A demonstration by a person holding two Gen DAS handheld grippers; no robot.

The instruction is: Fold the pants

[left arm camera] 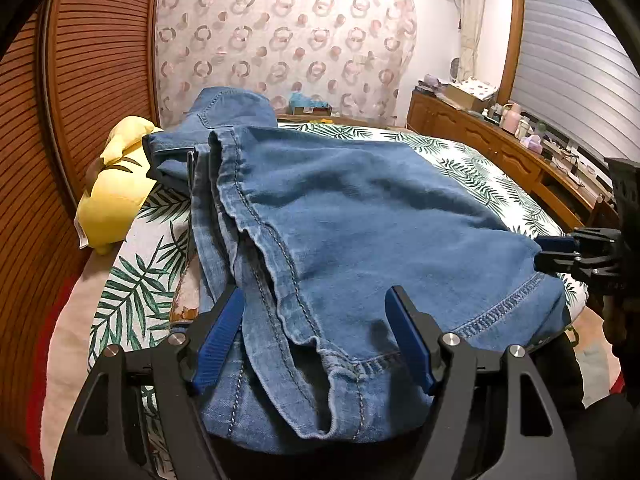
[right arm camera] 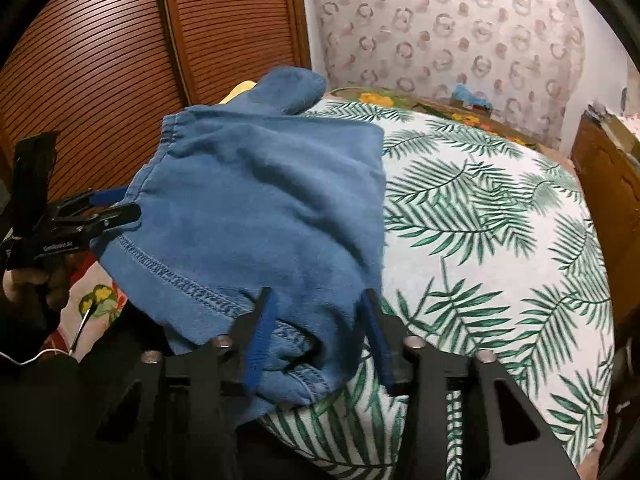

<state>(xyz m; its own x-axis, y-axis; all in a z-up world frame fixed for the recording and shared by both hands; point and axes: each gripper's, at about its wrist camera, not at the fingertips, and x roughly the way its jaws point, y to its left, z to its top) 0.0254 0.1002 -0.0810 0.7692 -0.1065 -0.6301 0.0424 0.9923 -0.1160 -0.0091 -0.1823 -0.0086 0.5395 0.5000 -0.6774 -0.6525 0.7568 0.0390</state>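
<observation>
Blue denim pants (left arm camera: 360, 220), one pair, folded over on the palm-leaf-print bedspread (right arm camera: 480, 220), hem end nearest. Left gripper (left arm camera: 316, 344) and right gripper (right arm camera: 316, 340), two in all, each spread wide astride a hem corner, gripping nothing, probably placed to pinch both corners for the next fold. One yellow plush toy (left arm camera: 112, 184) beside the far end.

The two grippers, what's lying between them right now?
Only the blue jeans. In the left wrist view, denim spans from the left gripper to the right gripper. The right wrist view shows the same.
</observation>
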